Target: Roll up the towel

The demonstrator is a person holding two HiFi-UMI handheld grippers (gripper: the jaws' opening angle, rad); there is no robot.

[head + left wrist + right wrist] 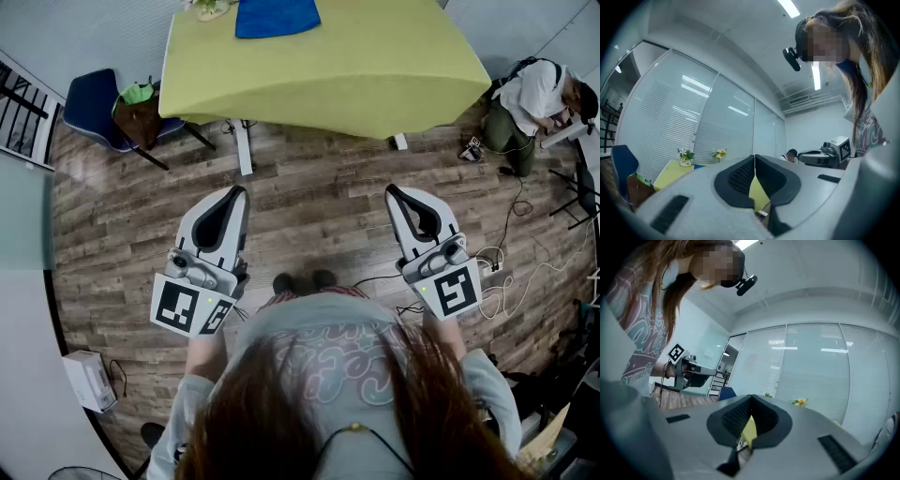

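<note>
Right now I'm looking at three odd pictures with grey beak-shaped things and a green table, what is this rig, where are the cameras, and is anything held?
There is no robot: a person holds a pinching tool in each hand, each ending in two jaws like tongs. The cubes with black-and-white squares belong to the tools. The head view is from a camera on the person's head, looking down: the left gripper is at the left, the right gripper at the right, both above a wooden floor. The other two pictures come from cameras riding on each gripper, looking along its jaws. Both pairs of jaws are closed and hold nothing. Ahead stands a table with a yellow-green cover; a blue towel lies on its far side, untouched.
</note>
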